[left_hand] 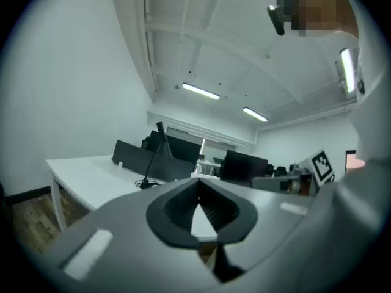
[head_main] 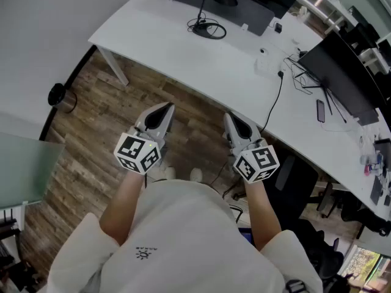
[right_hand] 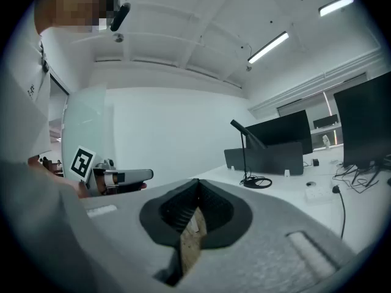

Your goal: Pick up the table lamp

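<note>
White table [head_main: 183,60], curved, with the table lamp [head_main: 201,23] upright on its round base near the far edge, in front of a dark partition screen [head_main: 244,8]. Untouched, by every view.

Left tongs [head_main: 164,110] clenched on nothing, tips meeting. Right tongs [head_main: 235,122] likewise clenched and empty. Both held roughly level over the floor, side by side and close to the body, short of the table's near edge and well apart from the lamp.

Task judged not yet begun. Nothing done beyond facing the table; left to do: reaching across the bare top, opening one pair of tongs, closing on the thin black stem or the base, then lifting. Loose cord coiled beside the base, likely to trail on the lift.

Surface: smooth, matt, mostly bare on the lamp's side; cluttered to the right with a black cable [head_main: 275,102], small devices and a dark monitor [head_main: 345,84].

Room: office with wood-plank floor [head_main: 91,139], plain white walls, strip lights [left_hand: 200,91] on a white ceiling, more screens behind.
</note>
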### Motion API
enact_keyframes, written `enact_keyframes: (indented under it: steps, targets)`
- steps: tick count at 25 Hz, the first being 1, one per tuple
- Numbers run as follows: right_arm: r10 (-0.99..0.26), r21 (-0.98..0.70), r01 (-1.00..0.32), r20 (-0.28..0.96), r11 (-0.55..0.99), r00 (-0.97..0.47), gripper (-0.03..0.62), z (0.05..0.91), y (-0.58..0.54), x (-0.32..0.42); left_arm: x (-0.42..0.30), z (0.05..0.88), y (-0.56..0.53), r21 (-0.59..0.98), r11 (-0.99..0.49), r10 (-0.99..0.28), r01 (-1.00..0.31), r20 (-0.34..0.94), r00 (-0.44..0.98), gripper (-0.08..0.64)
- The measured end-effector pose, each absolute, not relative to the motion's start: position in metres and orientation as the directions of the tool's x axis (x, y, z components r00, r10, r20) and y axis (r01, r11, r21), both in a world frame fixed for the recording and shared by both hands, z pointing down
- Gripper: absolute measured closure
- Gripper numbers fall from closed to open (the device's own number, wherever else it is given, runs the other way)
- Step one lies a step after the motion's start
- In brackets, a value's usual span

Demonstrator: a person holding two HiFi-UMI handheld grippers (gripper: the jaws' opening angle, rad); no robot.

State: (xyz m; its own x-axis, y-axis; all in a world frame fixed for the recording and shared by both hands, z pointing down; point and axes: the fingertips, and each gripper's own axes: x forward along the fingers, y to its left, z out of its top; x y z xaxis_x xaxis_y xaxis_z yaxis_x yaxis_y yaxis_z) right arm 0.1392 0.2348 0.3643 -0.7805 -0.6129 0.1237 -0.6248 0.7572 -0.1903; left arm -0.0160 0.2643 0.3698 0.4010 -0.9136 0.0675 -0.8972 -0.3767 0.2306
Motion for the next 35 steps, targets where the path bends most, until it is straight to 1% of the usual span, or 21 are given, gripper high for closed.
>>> enact_keyframes:
  steps: [7, 14, 19, 22, 25, 29, 35]
  targets:
    - [-0.631, -0.212, -0.639, 0.114, 0.739, -0.767, 0.594, 0.364, 0.228, 0.142, -0.025, 0.373, 0.260, 0.230, -0.375, -0.913, -0.898, 0.075, 0.400, 0.564]
    - [-0.599, -0.241, -0.604, 0.105, 0.759, -0.794, 0.592, 0.361, 0.226, 0.141, -0.027, 0.370, 0.263, 0.212, -0.376, -0.915, -0.902, 0.068, 0.397, 0.563]
    - [-0.559, -0.212, -0.569, 0.110, 0.795, -0.822, 0.592, 0.358, 0.221, 0.143, -0.022, 0.368, 0.254, 0.200, -0.398, -0.907, -0.895, 0.060, 0.417, 0.563]
    - [-0.549, -0.232, -0.557, 0.104, 0.798, -0.830, 0.592, 0.361, 0.223, 0.155, -0.011, 0.370, 0.257, 0.201, -0.400, -0.906, -0.894, 0.060, 0.418, 0.563]
    - [-0.537, -0.264, -0.550, 0.125, 0.792, -0.834, 0.594, 0.375, 0.232, 0.173, 0.005, 0.378, 0.261, 0.212, -0.405, -0.902, -0.889, 0.069, 0.427, 0.563]
    - [-0.528, -0.237, -0.548, 0.148, 0.802, -0.836, 0.594, 0.385, 0.230, 0.183, 0.018, 0.386, 0.252, 0.220, -0.397, -0.903, -0.891, 0.081, 0.422, 0.565]
    - [-0.519, -0.255, -0.530, 0.117, 0.809, -0.847, 0.592, 0.383, 0.211, 0.196, 0.039, 0.388, 0.236, 0.205, -0.382, -0.909, -0.901, 0.089, 0.406, 0.565]
